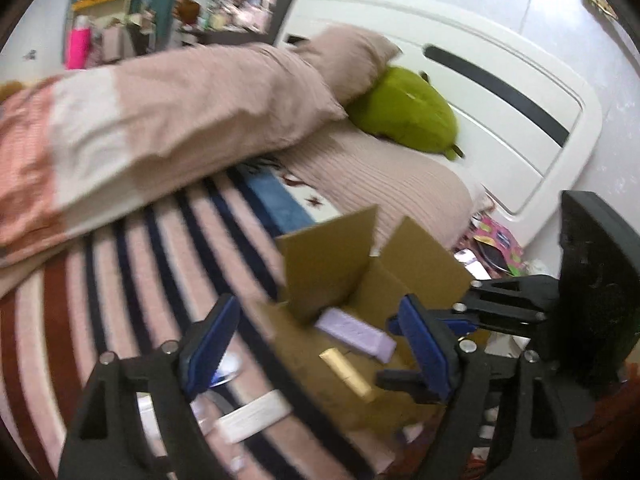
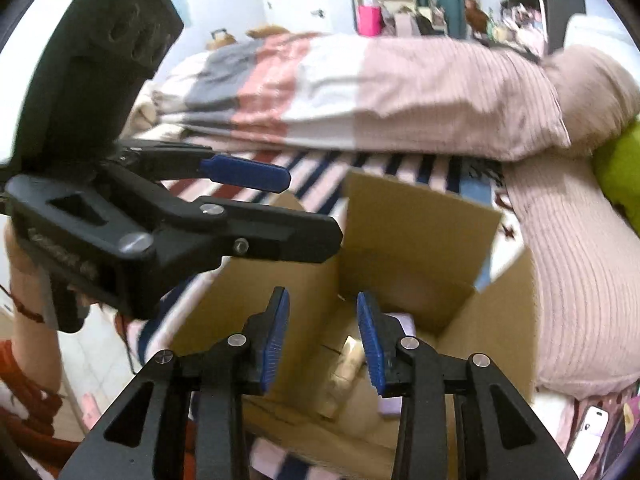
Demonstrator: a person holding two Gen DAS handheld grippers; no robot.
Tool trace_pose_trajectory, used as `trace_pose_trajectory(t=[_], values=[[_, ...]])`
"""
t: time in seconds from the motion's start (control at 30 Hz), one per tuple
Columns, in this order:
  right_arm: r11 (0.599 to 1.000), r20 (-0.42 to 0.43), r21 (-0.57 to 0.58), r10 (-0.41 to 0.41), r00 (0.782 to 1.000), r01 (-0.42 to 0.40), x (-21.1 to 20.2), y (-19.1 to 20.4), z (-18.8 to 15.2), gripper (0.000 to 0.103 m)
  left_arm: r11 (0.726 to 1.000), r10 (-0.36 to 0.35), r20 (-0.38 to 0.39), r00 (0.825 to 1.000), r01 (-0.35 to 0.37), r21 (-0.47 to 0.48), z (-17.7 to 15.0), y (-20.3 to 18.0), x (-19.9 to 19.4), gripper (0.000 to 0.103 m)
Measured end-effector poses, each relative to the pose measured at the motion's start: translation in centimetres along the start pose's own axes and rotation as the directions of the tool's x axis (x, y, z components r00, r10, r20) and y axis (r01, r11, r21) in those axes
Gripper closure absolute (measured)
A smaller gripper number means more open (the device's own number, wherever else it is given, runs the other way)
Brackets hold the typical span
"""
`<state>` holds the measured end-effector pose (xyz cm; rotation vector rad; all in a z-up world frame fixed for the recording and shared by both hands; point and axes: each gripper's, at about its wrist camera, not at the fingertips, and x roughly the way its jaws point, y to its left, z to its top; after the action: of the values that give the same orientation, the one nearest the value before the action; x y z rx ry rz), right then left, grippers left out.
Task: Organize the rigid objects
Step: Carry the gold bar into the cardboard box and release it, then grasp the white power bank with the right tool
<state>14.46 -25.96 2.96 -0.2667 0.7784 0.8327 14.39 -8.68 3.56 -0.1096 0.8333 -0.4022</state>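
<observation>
The left gripper [image 1: 320,344] hangs with jaws apart and empty above the striped bedspread [image 1: 132,280]; beside it the cardboard box [image 2: 420,232] holds a lilac bar [image 1: 356,334] and gold tube [image 1: 348,372], under the right gripper [image 2: 324,344], slightly parted, empty

Both wrist cameras look steeply down from close above the open cardboard box [image 1: 384,280] on the striped bed, the left view from the box's left toward the white headboard [image 1: 500,92], the right view from its near side toward the room; both share the box [image 2: 420,240] and the pink pillow [image 1: 192,112].
</observation>
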Motion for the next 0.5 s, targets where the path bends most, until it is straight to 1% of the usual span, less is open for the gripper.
trace_pose_trajectory(t=[0.07, 0.13, 0.2, 0.27, 0.4, 0.47, 0.5], values=[[0.999, 0.019, -0.034, 0.041, 0.999, -0.040, -0.1, 2.4, 0.5, 0.072, 0.999, 0.046, 0.028, 0.999, -0.046, -0.023, -1.1, 1.8, -2.1, 0.023], [0.994, 0.020, -0.066, 0.087, 0.996, -0.085, 0.3, 4.7, 0.9, 0.072, 0.993, 0.099, 0.054, 0.994, -0.095, -0.063, -2.8, 4.1, -4.1, 0.022], [0.987, 0.006, -0.093, 0.131, 0.991, -0.130, 1.3, 7.1, 1.0, 0.072, 0.986, 0.141, 0.068, 0.988, -0.134, -0.100, -4.6, 6.1, -5.3, 0.022], [0.976, -0.027, -0.120, 0.177, 0.984, -0.179, 3.0, 9.5, 0.8, 0.071, 0.979, 0.167, 0.072, 0.983, -0.157, -0.126, -6.4, 7.6, -5.8, 0.021], [0.963, -0.094, -0.147, 0.213, 0.973, -0.225, 6.7, 12.6, -0.4, 0.071, 0.964, 0.213, 0.055, 0.976, -0.200, -0.177, -10.6, 10.6, -5.8, 0.021], [0.964, -0.140, -0.127, 0.215, 0.967, -0.233, 8.9, 13.4, -1.7, 0.070, 0.958, 0.219, 0.044, 0.975, -0.206, -0.202, -12.4, 11.7, -5.4, 0.021], [0.967, -0.155, -0.113, 0.208, 0.966, -0.227, 9.8, 13.5, -2.1, 0.067, 0.955, 0.218, 0.041, 0.975, -0.205, -0.212, -13.1, 12.1, -5.2, 0.021]])
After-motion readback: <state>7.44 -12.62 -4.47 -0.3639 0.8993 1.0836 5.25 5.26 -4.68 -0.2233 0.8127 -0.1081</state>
